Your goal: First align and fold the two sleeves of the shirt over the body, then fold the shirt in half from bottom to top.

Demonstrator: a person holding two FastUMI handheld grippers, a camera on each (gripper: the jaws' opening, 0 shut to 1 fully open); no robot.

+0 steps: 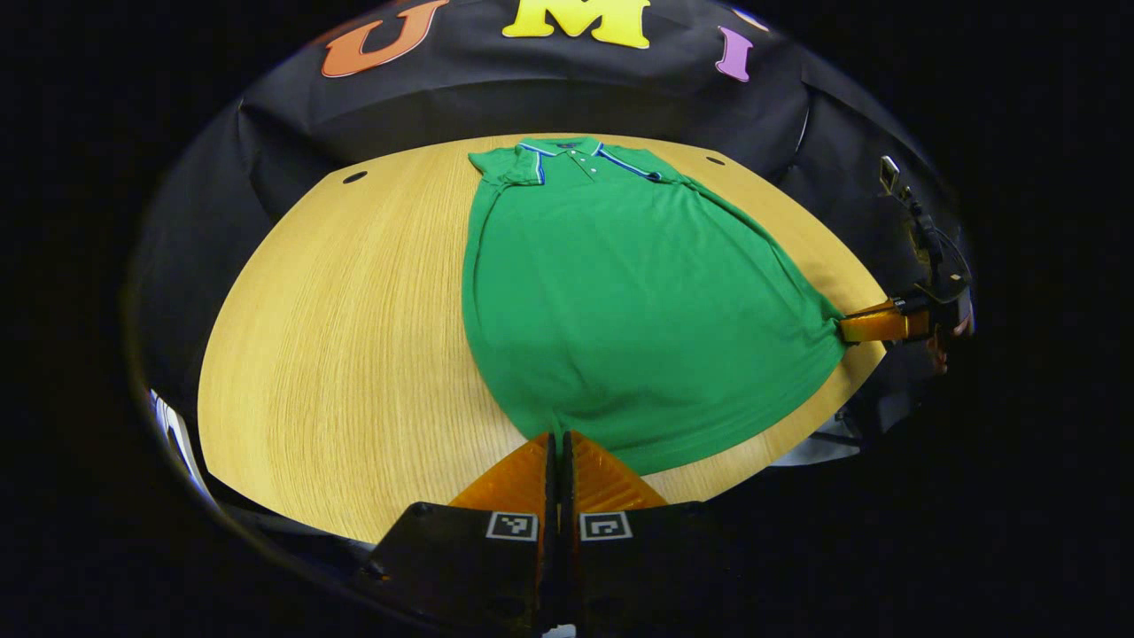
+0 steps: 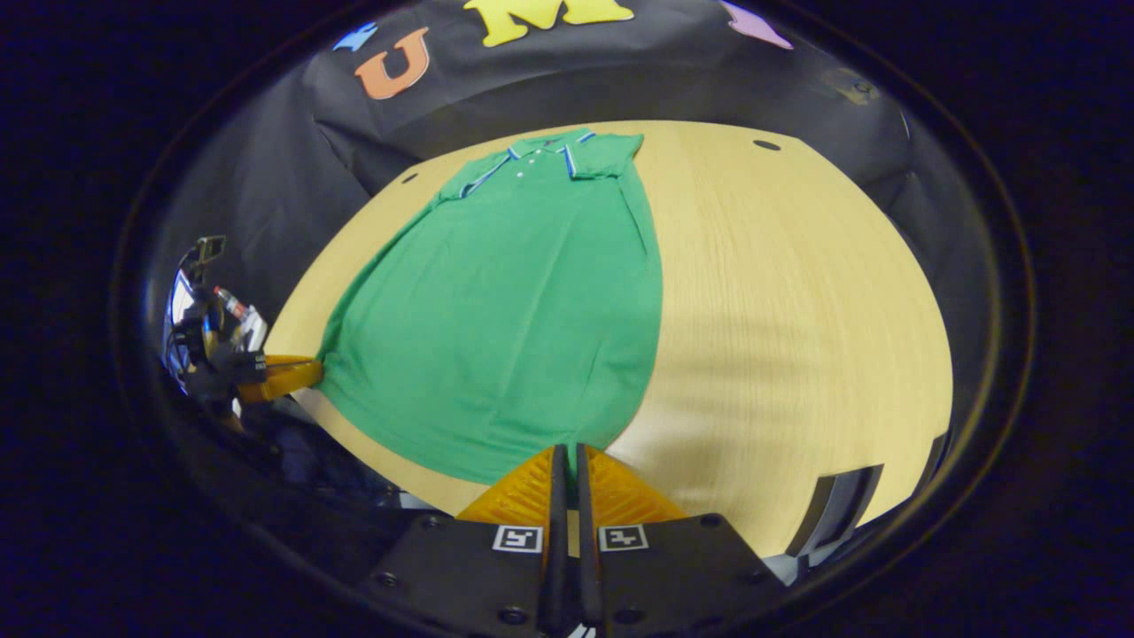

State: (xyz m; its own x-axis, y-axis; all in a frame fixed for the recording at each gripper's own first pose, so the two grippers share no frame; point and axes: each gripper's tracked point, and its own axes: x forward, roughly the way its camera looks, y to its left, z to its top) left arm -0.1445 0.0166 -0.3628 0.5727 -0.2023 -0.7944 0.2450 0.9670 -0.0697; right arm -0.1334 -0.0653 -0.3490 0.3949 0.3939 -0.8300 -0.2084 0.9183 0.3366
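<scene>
Table (image 1: 337, 337), pale wood grain, takes the middle of both views; two small dark holes near its far edge, black cloth wall behind. Bare wood lies wide at left of frame in the left gripper view and at right of frame in the right gripper view.

Shirt (image 1: 620, 301), green polo, lies flat on the table, collar at upper centre, hem at the near edge. Sleeves look already folded in over the body; sides run straight. In the right gripper view the shirt (image 2: 505, 328) sits centre-left, its right side a clean line against the wood.

Left gripper (image 1: 561, 443) at bottom centre, level and pointing toward the collar, fingers nearly together, pinching the near hem corner. In the right gripper view it (image 2: 312, 370) shows at left of frame, tip at the other hem corner.

Right gripper (image 2: 567, 454) at bottom centre, fingers narrow, clamped on the hem edge. In the left gripper view it (image 1: 843, 328) reaches in from the right, holding the stretched hem corner at the table edge.
</scene>
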